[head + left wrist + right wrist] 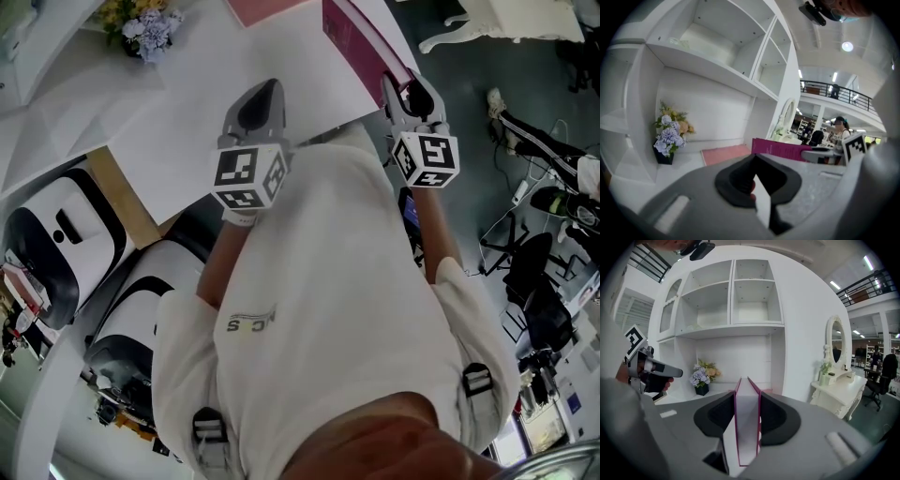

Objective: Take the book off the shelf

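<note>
1. The right gripper (746,420) is clamped on the magenta-covered book with white pages (749,397). It holds the book edge-on, to the right of the bouquet of purple and yellow flowers in a dark pot (704,376).
2. The book looks already lifted clear, so the job now is to carry it away from the bouquet. Grip firmly so the covers don't splay.
3. The left gripper (757,180), nearer the bouquet, has its jaws together and holds nothing. It could steady the book's far end.
4. Avoid the flat pink mat (726,153) beside the bouquet.
</note>
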Motion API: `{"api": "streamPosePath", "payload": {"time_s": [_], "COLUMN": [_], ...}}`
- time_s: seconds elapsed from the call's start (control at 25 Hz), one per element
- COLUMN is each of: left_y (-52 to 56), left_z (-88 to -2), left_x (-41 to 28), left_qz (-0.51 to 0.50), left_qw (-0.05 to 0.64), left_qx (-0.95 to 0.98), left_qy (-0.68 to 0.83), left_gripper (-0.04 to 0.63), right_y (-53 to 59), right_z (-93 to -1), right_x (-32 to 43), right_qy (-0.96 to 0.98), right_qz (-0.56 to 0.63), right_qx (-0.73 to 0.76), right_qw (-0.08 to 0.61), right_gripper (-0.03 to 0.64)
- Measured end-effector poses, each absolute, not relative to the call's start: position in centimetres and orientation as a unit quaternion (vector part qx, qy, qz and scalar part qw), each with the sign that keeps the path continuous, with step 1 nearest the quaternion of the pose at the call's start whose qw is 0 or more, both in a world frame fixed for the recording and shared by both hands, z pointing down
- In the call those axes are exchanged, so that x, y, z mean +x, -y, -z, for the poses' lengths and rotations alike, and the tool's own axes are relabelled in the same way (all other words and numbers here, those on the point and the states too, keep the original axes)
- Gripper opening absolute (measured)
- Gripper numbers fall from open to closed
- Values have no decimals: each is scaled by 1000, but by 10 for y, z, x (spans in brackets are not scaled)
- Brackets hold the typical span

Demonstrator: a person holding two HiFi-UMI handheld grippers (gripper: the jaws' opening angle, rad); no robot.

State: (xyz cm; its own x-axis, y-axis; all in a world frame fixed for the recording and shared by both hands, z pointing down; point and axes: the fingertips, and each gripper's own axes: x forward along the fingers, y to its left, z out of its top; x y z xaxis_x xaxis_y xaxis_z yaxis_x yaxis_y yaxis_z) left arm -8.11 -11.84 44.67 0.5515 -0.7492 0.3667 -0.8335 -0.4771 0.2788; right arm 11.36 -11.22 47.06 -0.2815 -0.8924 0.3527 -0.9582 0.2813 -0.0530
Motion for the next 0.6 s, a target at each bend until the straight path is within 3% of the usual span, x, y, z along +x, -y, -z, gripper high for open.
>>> {"api": "streamPosePath", "payload": {"time_s": [0.6], "left_y": [115], "left_z": [-446], "left_x": [-82], "left_qz": [-98], "left_qw": [221], "left_qx": [858], "left_qy": [454], "left_gripper": [0], "right_y": [110], "right_z": [-472], "right_x": [113], "right_qy": [801], "right_qz": [-146], "right_qx": [564], "right_qw": [134], "right_gripper": [147]}}
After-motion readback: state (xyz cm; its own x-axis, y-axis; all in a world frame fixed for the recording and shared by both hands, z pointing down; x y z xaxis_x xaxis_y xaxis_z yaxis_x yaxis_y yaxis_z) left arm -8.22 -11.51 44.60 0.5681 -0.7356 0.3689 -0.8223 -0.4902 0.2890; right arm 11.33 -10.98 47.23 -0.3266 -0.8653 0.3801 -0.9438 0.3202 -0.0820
